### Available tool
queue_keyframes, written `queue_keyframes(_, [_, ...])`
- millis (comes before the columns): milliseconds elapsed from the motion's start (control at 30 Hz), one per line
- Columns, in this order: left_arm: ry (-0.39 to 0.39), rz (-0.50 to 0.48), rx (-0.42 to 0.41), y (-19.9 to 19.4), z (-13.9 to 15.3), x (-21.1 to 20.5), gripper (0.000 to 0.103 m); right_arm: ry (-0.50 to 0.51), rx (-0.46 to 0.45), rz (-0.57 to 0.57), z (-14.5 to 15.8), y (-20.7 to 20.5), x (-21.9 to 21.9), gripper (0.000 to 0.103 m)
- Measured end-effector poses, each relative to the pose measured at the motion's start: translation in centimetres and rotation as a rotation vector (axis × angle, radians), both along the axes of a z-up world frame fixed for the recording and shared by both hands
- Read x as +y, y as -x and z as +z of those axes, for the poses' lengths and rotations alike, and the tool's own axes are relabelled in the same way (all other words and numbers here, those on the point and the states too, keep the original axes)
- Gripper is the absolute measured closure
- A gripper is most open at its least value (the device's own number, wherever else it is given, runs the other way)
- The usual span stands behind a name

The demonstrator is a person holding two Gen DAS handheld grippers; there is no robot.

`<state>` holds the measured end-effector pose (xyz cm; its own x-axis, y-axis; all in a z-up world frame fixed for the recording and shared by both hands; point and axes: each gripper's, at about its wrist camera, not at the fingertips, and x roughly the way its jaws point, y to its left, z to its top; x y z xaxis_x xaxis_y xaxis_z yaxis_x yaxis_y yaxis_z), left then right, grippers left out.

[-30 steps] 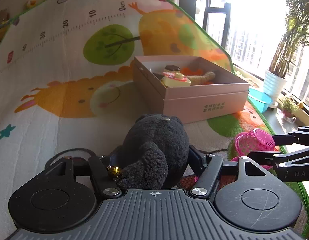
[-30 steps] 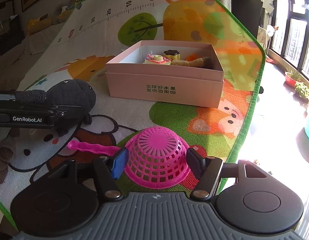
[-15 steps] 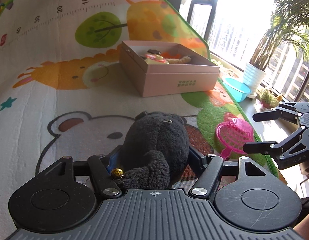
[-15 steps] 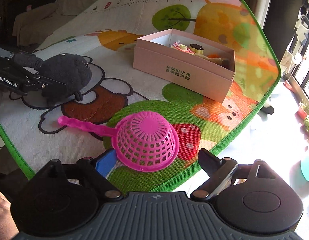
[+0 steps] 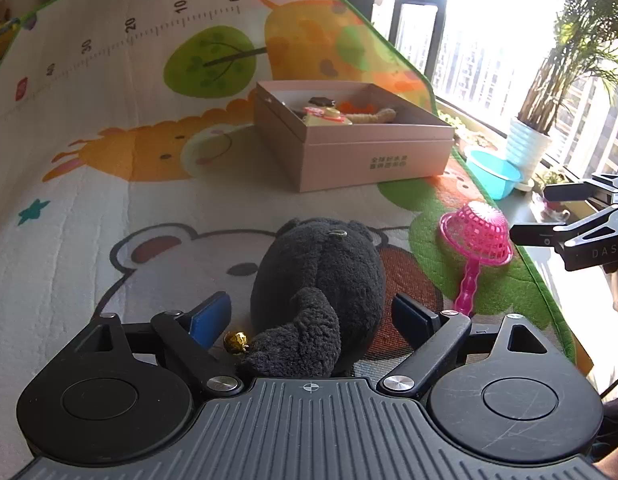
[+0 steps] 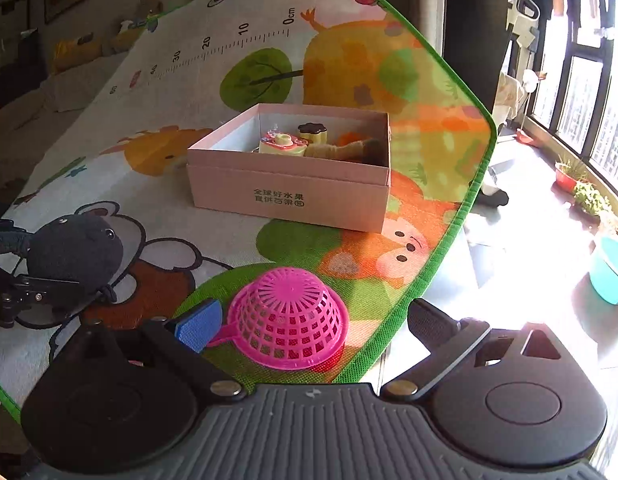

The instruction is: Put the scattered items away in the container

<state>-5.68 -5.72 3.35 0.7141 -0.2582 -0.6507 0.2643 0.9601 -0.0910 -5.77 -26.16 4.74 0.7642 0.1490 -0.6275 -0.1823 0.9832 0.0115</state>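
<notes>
- My left gripper (image 5: 311, 314) is around the black plush (image 5: 321, 280), which lies on the mat (image 5: 89, 216) with its head toward the box. The jaws are opening; both blue pads stand apart from the fur, so nothing is pinched.
- I judge the jaws sit on both sides of the plush so that I can take it by the body, the widest soft part, which should give under the pads and not slip.
- A small gold bell (image 5: 236, 342) lies beside the plush, near the left pad; I must not catch it alone.
- The box (image 6: 289, 196) stands further up the mat, open on top, with a few toys already inside. It is well apart from both loose things.
- On its front wall there are two lines of Chinese writing; I cannot read them surely.
- The mat carries a printed ruler: "0cm", "10", "20", "30".
- The pink strainer (image 6: 289, 316) lies mouth down near the green edge of the mat, its handle toward the plush.
- My right gripper (image 6: 309, 320) is over it, with the jaws opening wide; the pads do not touch the bowl.
- In the left view the right gripper shows the letters "DAS".
- Both things are not yet in the box.
</notes>
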Motion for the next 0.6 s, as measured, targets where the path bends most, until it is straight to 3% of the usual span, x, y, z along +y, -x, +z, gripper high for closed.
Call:
queue_keyframes(167, [0.024,-0.025,-0.016,0.0,0.2,-0.4,0.008,-0.043,0.018,-0.034,-1.2,-0.6,2.0,0.003])
queue_keyframes(367, [-0.005,-0.026,-0.018,-0.5,-0.2,-1.5,0.007,-0.030,0.042,-0.090,-2.1,-1.4,3.3,0.004])
queue_keyframes(600, [-0.014,-0.086,0.001,0.0,-0.5,-1.4,0.006,-0.013,0.044,-0.030,-2.3,-1.9,3.2,0.020])
